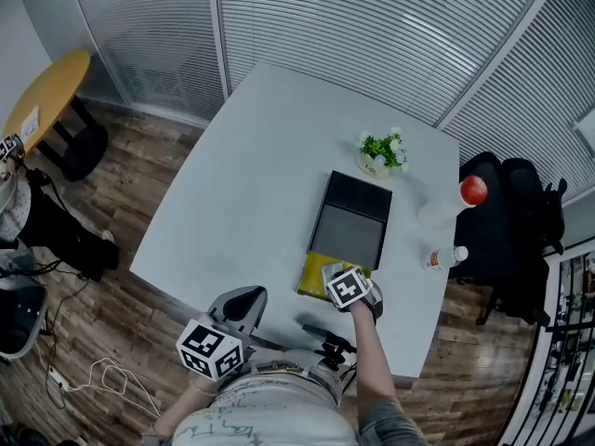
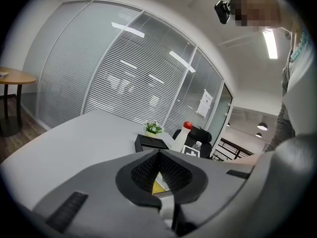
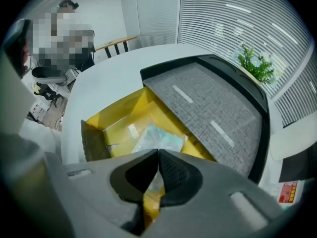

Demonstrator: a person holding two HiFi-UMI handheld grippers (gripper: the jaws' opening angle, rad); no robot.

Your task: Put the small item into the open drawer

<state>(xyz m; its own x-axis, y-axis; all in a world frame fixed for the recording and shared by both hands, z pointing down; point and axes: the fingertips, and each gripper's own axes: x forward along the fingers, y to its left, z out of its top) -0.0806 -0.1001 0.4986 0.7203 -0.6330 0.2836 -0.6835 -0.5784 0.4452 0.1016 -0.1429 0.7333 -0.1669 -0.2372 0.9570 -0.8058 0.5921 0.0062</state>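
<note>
A black drawer box [image 1: 351, 219] with a grey top [image 3: 213, 113] lies flat on the white table [image 1: 251, 184]. Its yellow drawer [image 1: 311, 279] is pulled out towards me. Inside the drawer [image 3: 124, 118] lies a small pale green packet [image 3: 159, 137], flat on the bottom. My right gripper [image 3: 158, 155] hovers just over the drawer's near end, its jaws shut tip to tip with nothing clamped between them. In the head view this gripper [image 1: 342, 282] covers part of the drawer. My left gripper [image 1: 246, 300] is held low at the table's near edge, jaws shut and empty [image 2: 159, 153].
A small potted plant [image 1: 381, 151] stands behind the box. A white bottle with a red cap [image 1: 457, 201] and a small water bottle [image 1: 446, 257] sit near the table's right edge. A black chair [image 1: 511, 221] is beside that edge. A round wooden table [image 1: 46, 96] stands far left.
</note>
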